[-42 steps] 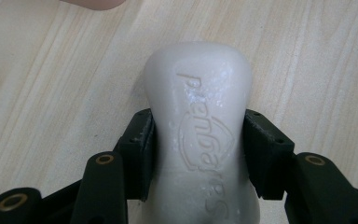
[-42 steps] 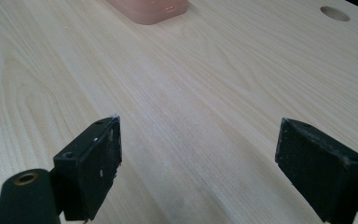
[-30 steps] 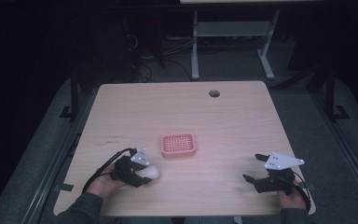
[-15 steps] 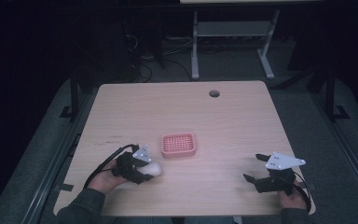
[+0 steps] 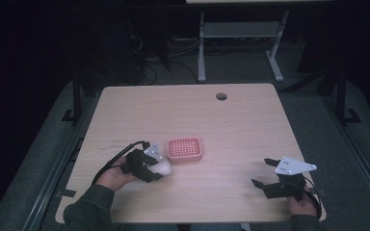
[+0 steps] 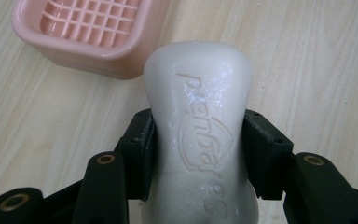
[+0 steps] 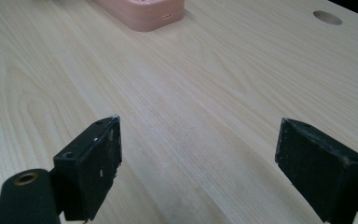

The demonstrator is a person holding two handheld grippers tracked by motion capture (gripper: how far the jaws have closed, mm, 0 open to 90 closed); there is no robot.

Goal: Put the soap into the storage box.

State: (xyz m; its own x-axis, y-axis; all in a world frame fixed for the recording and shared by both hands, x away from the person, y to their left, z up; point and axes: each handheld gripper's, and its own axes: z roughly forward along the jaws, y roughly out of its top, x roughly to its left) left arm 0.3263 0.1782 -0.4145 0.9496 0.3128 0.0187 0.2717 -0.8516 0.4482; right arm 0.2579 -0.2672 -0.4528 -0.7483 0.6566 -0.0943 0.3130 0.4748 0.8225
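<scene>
We hold the left gripper (image 5: 155,169) low over the near-left part of the wooden table (image 5: 241,120), its jaws clamped on the two long sides of a white bar of soap (image 6: 201,126), which sticks out forward between them. In the left gripper view the soap's top face carries raised lettering and an emblem (we cannot read the word with any confidence), and its rounded far end points toward a pink soap dish (image 6: 86,35) with a gridded floor. From the high view the soap (image 5: 163,168) sits just beside the dish (image 5: 185,148), at its near-left corner; we cannot tell whether the two touch. The dish stands near the middle of the table. Our right gripper (image 5: 266,173) rests well apart from all this at the near-right edge, with its grey three-cornered plate (image 5: 295,166) on top and its jaws spread wide with nothing between them. In the right gripper view we see bare wood grain between them, a corner of the dish (image 7: 142,13) far ahead, and a round hole (image 7: 327,17) in the tabletop near the far edge.
</scene>
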